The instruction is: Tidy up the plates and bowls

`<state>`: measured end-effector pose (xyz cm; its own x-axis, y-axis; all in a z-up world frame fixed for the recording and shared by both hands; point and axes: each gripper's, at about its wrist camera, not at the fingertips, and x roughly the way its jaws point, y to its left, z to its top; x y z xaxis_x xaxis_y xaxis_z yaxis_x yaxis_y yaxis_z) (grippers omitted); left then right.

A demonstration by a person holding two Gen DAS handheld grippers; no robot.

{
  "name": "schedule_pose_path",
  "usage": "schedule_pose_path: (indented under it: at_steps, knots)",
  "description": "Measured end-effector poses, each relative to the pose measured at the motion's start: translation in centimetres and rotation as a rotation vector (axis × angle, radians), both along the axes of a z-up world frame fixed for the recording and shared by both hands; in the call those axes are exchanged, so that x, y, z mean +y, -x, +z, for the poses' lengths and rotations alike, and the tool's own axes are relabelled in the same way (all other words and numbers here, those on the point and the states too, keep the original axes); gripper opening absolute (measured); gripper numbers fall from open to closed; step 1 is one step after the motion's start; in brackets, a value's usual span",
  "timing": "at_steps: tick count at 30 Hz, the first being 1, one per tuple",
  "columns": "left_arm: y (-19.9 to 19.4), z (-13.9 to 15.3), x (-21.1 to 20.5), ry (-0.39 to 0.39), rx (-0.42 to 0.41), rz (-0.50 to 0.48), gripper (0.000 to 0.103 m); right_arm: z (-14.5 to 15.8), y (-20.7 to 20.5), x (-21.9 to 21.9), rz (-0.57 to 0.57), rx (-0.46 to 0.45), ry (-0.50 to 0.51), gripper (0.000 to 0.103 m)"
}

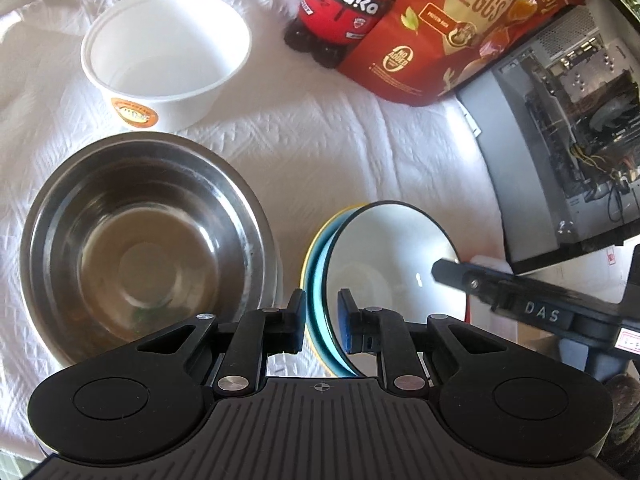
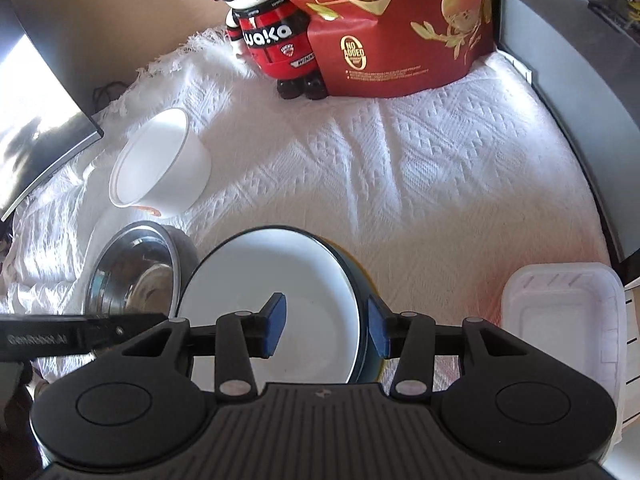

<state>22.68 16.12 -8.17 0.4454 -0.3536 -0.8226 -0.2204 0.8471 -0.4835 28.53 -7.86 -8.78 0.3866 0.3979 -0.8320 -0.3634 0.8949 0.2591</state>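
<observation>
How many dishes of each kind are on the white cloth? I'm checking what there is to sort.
Steel bowl: 1
White paper bowl: 1
Nested ceramic bowls: 3 by their rims, dark-rimmed white bowl, light blue bowl, yellow bowl
Clear plastic tray: 1
Total: 6

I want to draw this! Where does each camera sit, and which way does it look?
Left wrist: on the left gripper, looking down at the steel bowl and stacked bowls; its fingers and the right gripper show.
Right wrist: on the right gripper, looking down over the stacked bowls toward the bag; its fingers and the left gripper's tip show.
Shared: stacked bowls, steel bowl, white tub, toy, bag.
</observation>
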Motion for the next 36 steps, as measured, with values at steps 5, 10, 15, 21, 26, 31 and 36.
schedule_pose_path:
  at_steps: [5,10,15,21,26,31,36]
  knots:
    - [-0.3,1.9,2.4,-0.060,-0.077,0.045,0.018,3.2,0.3,1.9,0.016,-0.155,0.046,0.046]
    - [-1.2,2.6,5.0,-0.092,-0.111,0.109,0.018,6.6,-1.3,5.7,0.082,-0.246,0.041,0.059]
    - [-1.7,2.1,9.3,-0.006,-0.160,0.212,0.018,7.5,-4.1,10.6,0.158,-0.268,0.057,0.067]
    - [-2.2,1.6,17.1,-0.092,-0.141,0.475,0.019,5.6,-9.1,16.1,0.195,-0.149,0.042,0.071]
    - [-4.9,0.0,19.5,-0.045,-0.113,0.487,0.020,3.6,-11.7,19.0,0.199,-0.095,0.027,0.073]
    - [-7.3,-1.3,18.8,-0.122,-0.063,0.471,0.020,2.1,-12.2,21.0,0.204,-0.105,0.009,0.087]
    - [-8.2,-2.9,19.2,-0.147,-0.022,0.492,0.024,-0.4,-13.7,23.6,0.233,-0.057,0.042,0.087]
